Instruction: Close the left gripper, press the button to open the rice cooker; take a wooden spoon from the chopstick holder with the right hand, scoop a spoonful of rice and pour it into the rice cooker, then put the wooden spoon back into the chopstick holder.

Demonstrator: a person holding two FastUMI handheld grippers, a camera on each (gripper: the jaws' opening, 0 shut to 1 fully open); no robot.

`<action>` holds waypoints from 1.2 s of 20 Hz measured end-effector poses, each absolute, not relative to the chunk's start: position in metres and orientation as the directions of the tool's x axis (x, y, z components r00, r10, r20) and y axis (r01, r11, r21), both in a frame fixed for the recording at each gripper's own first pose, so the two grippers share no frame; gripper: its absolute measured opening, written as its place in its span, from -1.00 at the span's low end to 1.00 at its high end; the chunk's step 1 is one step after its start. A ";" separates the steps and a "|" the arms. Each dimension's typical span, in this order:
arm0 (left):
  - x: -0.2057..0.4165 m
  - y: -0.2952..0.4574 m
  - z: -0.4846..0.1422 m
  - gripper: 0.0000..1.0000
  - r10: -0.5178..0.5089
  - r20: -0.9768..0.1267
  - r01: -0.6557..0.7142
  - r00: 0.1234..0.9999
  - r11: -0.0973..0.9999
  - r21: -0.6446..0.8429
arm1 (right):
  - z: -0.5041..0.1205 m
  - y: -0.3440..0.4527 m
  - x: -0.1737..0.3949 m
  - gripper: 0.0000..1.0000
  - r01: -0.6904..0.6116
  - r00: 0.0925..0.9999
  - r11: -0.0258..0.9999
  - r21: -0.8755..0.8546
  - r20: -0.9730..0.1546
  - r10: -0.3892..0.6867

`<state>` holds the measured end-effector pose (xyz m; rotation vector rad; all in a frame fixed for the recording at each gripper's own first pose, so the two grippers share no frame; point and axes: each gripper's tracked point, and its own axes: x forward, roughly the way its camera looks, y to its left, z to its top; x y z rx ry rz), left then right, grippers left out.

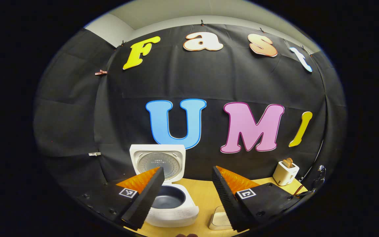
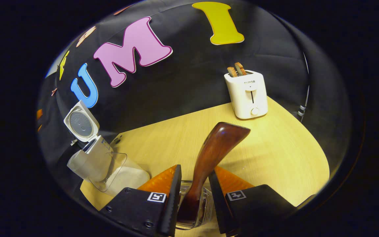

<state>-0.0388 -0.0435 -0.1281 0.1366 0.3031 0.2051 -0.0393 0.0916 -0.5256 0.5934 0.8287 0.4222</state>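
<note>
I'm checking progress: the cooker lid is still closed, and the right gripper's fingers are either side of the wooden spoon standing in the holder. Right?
One thing is wrong: the cooker is already open. The left gripper view shows its lid standing up and the inner pot exposed. The rest holds: in the right gripper view the right gripper has its fingers either side of the spoon, which stands in the holder.

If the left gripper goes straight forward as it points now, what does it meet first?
Probably the rice cooker, lid up, just ahead between the open left gripper's fingers. Depth is unclear; slightly higher, it could pass over the pot.
</note>
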 end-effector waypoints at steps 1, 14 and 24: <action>-0.041 -0.042 -0.128 0.87 0.224 -0.284 -0.182 0.932 0.969 0.169 | -0.532 0.090 -0.039 -0.29 -0.104 0.603 0.767 0.633 -0.573 0.555; -0.034 -0.028 -0.135 0.88 0.175 -0.277 -0.147 0.945 0.982 0.119 | -0.452 0.065 -0.017 -0.66 -0.080 0.720 0.761 0.644 -0.491 0.491; -0.008 0.025 -0.146 0.88 0.100 -0.280 -0.084 0.955 0.994 0.070 | -0.351 0.128 0.000 -0.66 -0.175 0.761 0.772 0.611 -0.413 0.500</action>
